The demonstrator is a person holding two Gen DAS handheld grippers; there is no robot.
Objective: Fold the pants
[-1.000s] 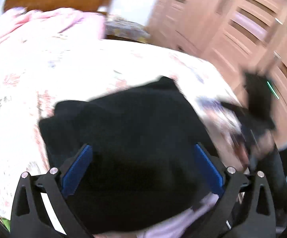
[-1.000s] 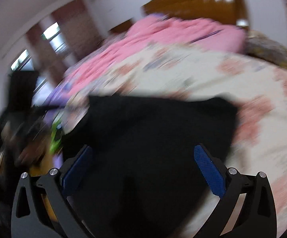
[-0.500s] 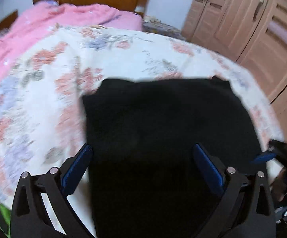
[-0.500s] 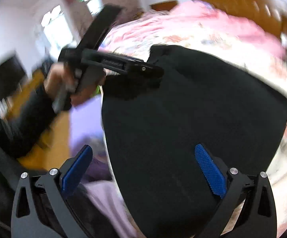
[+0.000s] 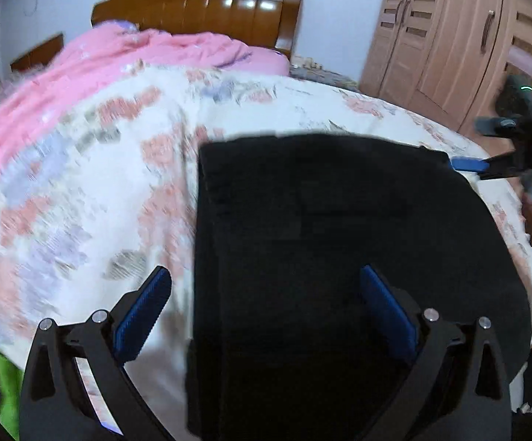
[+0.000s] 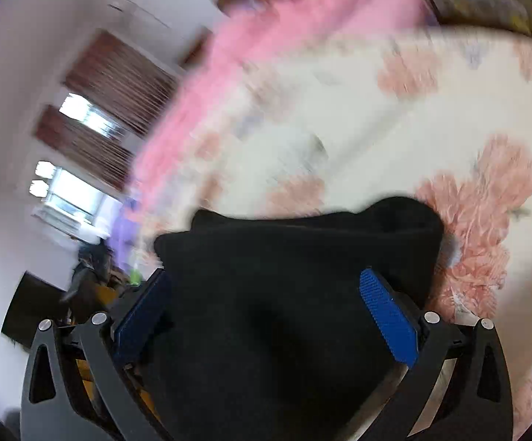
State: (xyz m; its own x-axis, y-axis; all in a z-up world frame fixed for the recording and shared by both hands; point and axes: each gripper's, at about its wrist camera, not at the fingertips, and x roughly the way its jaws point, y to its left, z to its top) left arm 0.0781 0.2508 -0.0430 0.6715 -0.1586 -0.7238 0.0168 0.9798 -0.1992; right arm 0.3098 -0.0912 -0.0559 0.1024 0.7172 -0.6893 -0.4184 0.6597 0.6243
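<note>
Black pants [image 5: 339,257] lie folded into a rough rectangle on the floral bedspread [image 5: 100,183]. My left gripper [image 5: 266,305] is open, its blue pads wide apart over the near left edge of the pants. My right gripper [image 6: 266,308] is open above the pants [image 6: 284,294], whose far corner bulges up. In the left wrist view the right gripper [image 5: 486,163] shows at the pants' far right corner, held by a hand.
A pink quilt [image 5: 100,66] lies bunched at the head of the bed under a wooden headboard [image 5: 199,7]. A wooden wardrobe [image 5: 449,36] stands at the right. Windows with brown blinds [image 6: 100,110] show at the left in the right wrist view.
Both grippers stayed open while swinging around the pants. The left view settled over the near left edge. The right gripper moved to the far right corner and now looks across the pants.
</note>
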